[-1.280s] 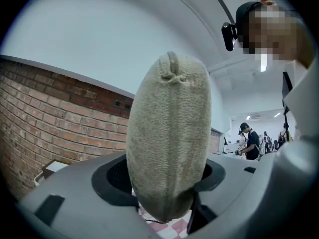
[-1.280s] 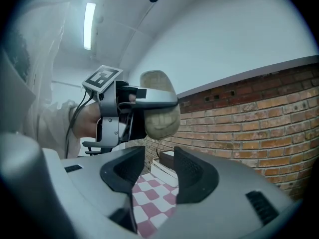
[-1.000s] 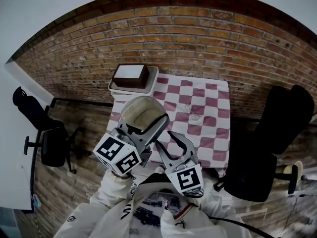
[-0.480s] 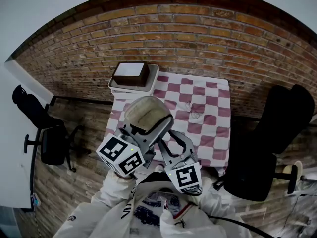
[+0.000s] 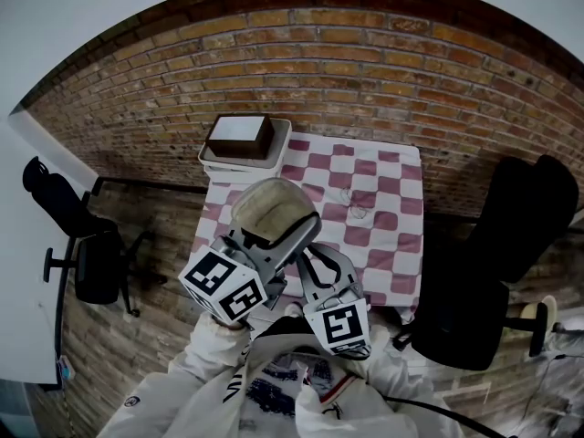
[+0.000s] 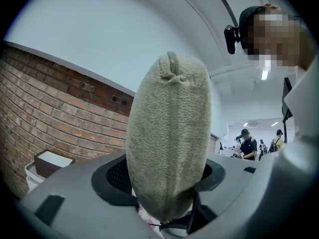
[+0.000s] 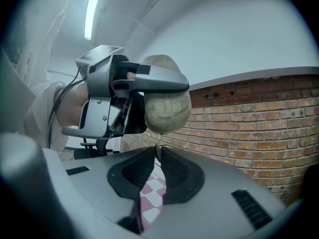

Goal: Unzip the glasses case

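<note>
My left fingers (image 6: pixel 75 195) clamp the glasses case (image 6: pixel 169 133). My right fingers (image 7: pixel 133 172) have just closed beneath it, apparently pinching the zipper pull (image 7: pixel 158 143); unzipping can start.

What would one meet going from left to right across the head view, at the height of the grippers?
Black office chair → left gripper → right gripper, whose jaws have just been closing on the zipper pull → dark chair.

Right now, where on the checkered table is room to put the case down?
The checkered cloth is bare along its right side, down to the near right corner. The white tray fills the far left corner, a small thin thing lies mid-cloth, and the held-up glasses case hides the near left.
</note>
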